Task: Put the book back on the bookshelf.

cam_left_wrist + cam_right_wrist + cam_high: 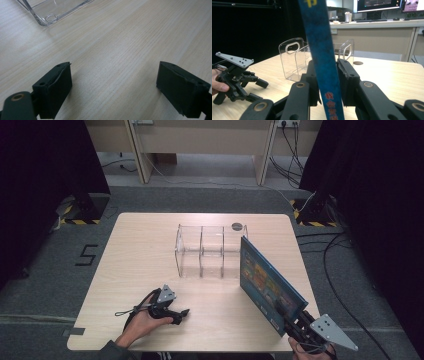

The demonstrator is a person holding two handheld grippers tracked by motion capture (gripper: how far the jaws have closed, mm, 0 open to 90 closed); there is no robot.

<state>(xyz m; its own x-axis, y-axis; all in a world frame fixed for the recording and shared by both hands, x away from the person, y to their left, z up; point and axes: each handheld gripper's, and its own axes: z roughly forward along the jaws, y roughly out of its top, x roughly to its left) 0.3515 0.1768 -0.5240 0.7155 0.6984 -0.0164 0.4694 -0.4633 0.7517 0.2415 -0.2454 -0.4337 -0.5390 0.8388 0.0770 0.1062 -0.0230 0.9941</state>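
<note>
- The right gripper (289,316), at the table's near right corner, is clamped on the lower edge of a thin blue book with a colourful cover (267,285); its jaws press both faces of the spine (322,62).
- The book stands upright on edge, tilted slightly, just right of a clear plastic three-compartment rack (207,251); whether they touch is hard to tell.
- The left gripper (181,314) rests on the pale wooden table (150,240) near the front edge, held by the person's left hand (142,322).
- Its jaws stand wide apart with nothing between them, bare wood below (115,75).
- A corner of the rack (50,15) lies ahead of it.
</note>
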